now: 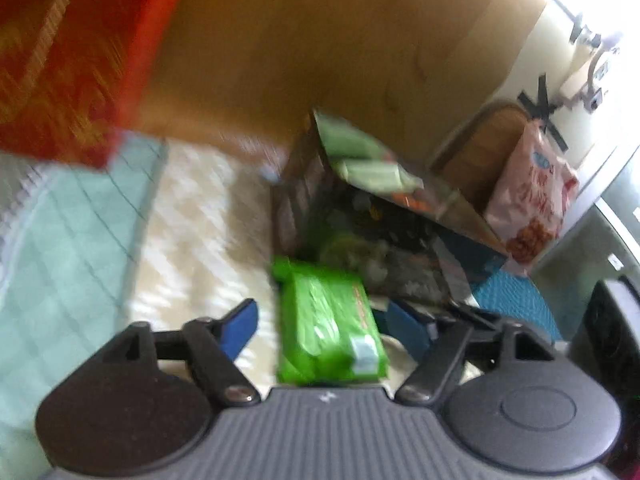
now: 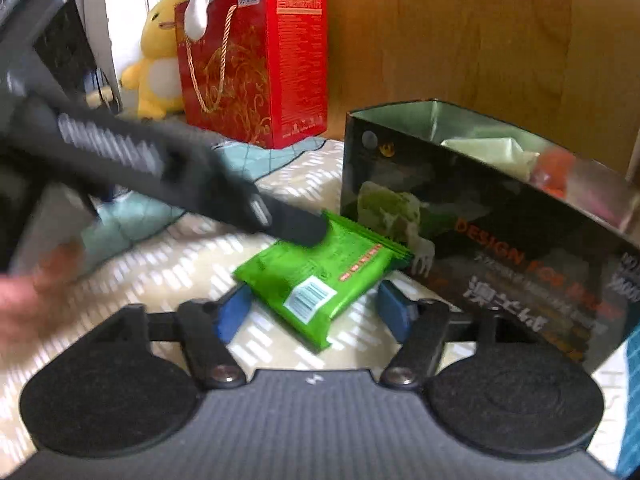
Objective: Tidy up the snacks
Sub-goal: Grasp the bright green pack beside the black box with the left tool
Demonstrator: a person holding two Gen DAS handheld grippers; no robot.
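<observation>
Right wrist view: the green snack packet point(image 2: 320, 270) lies flat on the patterned bed cover point(image 2: 160, 276), just beside the near-left corner of the open dark box point(image 2: 480, 240). The right gripper point(image 2: 316, 312) brackets the packet with jaws apart and the pads clear of it. The left gripper point(image 1: 324, 324) likewise straddles it, jaws apart, not clamped.

Progress, as a judgement: partly done. Pale green wrappers point(image 2: 488, 148) and an orange item already sit inside the box; the green packet remains outside. A pink snack bag point(image 1: 532, 200) stands beyond the box on the far right.

Motion blur obscures printed text, the box's full contents and the red gift bag point(image 2: 256, 68) at far left.
</observation>
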